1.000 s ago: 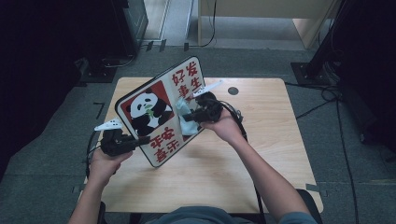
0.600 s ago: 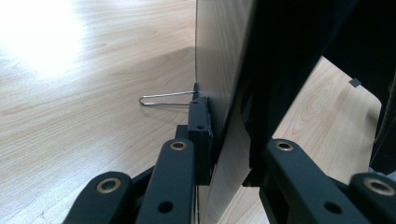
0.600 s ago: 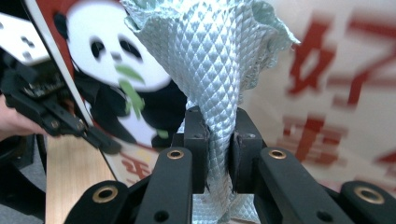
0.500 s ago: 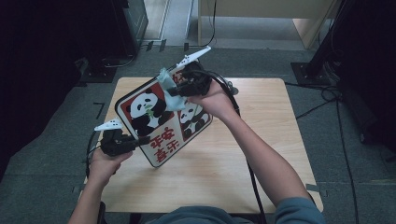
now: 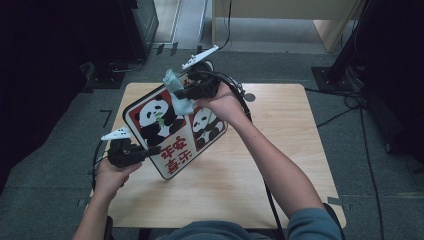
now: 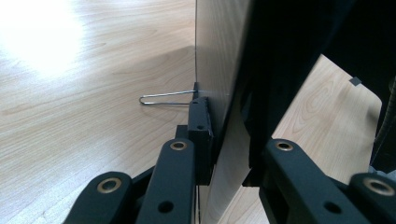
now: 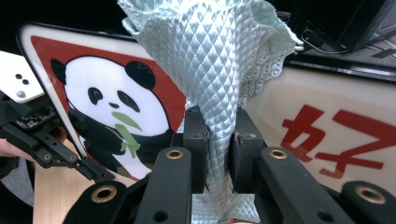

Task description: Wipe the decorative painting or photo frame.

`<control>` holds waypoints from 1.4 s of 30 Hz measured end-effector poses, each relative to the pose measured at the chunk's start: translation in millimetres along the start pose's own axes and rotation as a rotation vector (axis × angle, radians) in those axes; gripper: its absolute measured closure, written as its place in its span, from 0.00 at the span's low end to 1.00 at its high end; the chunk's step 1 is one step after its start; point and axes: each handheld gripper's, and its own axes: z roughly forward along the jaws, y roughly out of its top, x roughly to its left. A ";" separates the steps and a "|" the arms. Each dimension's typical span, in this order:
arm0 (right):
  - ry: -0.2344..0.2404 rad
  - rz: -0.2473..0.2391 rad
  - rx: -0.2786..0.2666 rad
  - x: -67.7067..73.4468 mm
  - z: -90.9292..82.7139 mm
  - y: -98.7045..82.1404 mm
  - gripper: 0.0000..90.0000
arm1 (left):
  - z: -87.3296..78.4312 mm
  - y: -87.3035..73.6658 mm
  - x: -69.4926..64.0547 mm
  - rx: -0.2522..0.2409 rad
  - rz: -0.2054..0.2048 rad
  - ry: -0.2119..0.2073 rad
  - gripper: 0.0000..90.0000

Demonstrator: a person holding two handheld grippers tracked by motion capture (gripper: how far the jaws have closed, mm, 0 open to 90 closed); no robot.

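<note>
A sign board [image 5: 170, 127] printed with pandas and red characters stands tilted on its edge over the wooden table [image 5: 285, 150]. My left gripper [image 5: 151, 150] is shut on the board's lower left edge; in the left gripper view its jaws clamp the board's thin edge [image 6: 219, 56]. A thin wire loop [image 6: 161, 98] sticks out from the board's back. My right gripper [image 5: 184, 94] is raised at the board's upper edge, shut on a pale green quilted cloth [image 5: 174, 82]. In the right gripper view the cloth [image 7: 215, 56] bunches upward between the jaws, in front of the panda picture [image 7: 112, 112].
A small dark round mark [image 5: 249, 97] lies on the table near its far edge. Black cables [image 5: 345, 107] run over the floor at the right. Dark equipment [image 5: 135, 25] stands behind the table at the left, and a wooden unit [image 5: 280, 20] at the back.
My right gripper rose with the cloth from the middle of the board up to its top edge. The left gripper and the board stayed put.
</note>
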 end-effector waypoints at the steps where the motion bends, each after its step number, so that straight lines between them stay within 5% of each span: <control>1: -0.001 0.000 0.006 -0.3 0.2 -1.1 0.89 | 0.0 0.0 -0.1 0.000 0.000 0.000 0.89; 42: 0.043 0.057 0.090 -8.7 30.3 -66.8 0.88 | -0.1 -0.3 1.0 0.002 -0.005 -0.005 0.88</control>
